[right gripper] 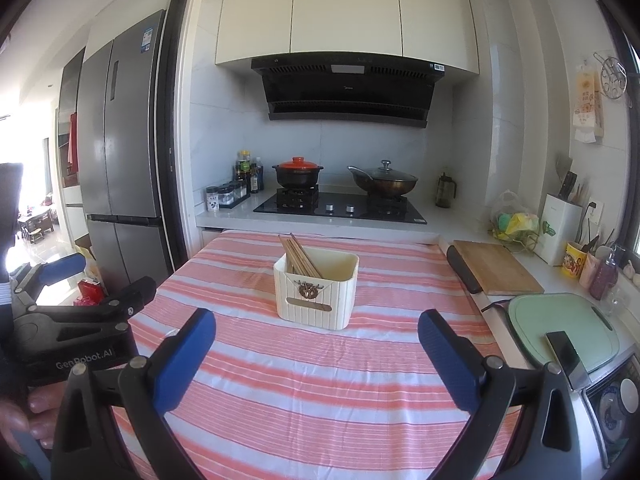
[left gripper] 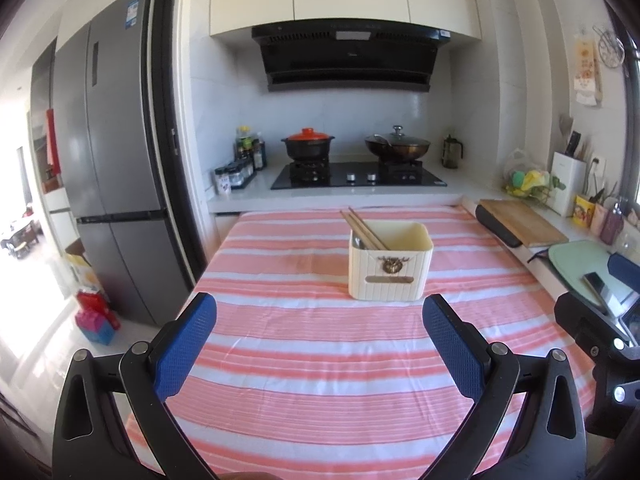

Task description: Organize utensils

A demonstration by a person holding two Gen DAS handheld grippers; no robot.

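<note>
A cream ribbed utensil holder (left gripper: 390, 266) (right gripper: 316, 290) stands on the table with the pink-and-white striped cloth (left gripper: 304, 352) (right gripper: 312, 380). Several wooden chopsticks (left gripper: 362, 228) (right gripper: 300, 258) lean in its left side, and a metal utensil (left gripper: 357, 243) shows beside them in the left wrist view. My left gripper (left gripper: 319, 310) is open and empty, above the cloth short of the holder. My right gripper (right gripper: 317, 326) is open and empty, also short of the holder. The left gripper's body shows at the left of the right wrist view (right gripper: 76, 320).
A wooden cutting board (right gripper: 496, 270) and a green board (right gripper: 560, 324) with a phone (right gripper: 566, 356) lie right of the table. A stove (right gripper: 340, 208) with two pots is behind it. A fridge (left gripper: 112, 160) stands at the left.
</note>
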